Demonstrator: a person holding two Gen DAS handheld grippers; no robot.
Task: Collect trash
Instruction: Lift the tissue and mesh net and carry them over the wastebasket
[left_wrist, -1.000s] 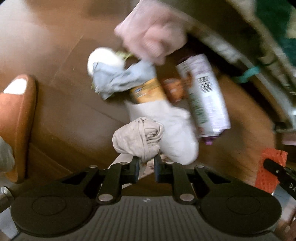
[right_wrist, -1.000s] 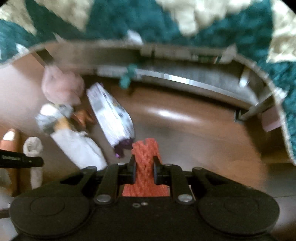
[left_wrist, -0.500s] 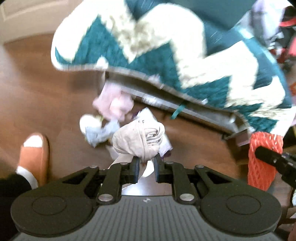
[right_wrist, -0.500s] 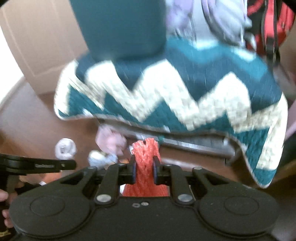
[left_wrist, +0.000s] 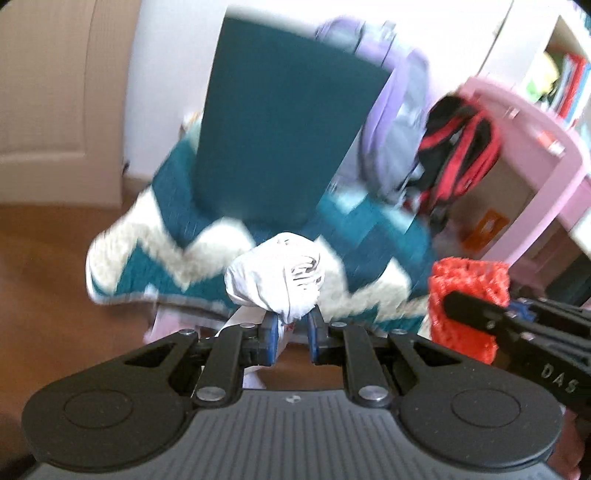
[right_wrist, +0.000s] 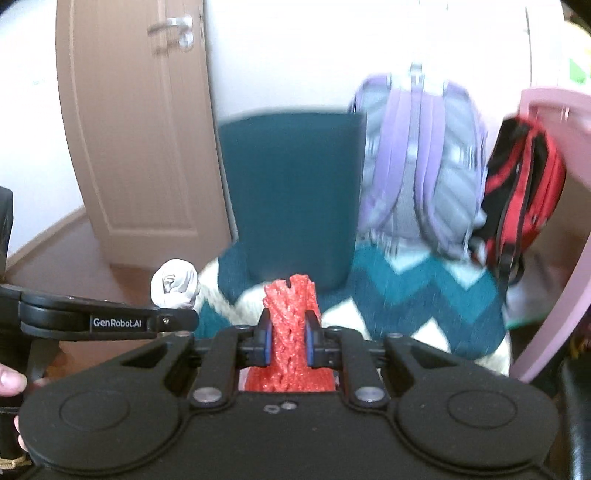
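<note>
Both pieces of trash are in hand and off the floor: the left gripper (left_wrist: 291, 326) has its jaws clenched on a crumpled white wad (left_wrist: 275, 275), the right gripper (right_wrist: 287, 338) on a red foam net (right_wrist: 290, 314). Carrying is under way; next calls for finding a bin, none visible here.

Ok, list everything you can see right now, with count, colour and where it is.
Rag: one, whitish, in left hand-held gripper.
Net: one, red, in right hand-held gripper.
Blanket: one, teal and cream zigzag, draped ahead.
Cushion: one, teal, upright on blanket.
Backpack: one, lilac, right of cushion.
Bag: one, red and black, far right.
Door: one, brown, left.
Left hand-held gripper: black, shut.
Right hand-held gripper: black, shut.
</note>
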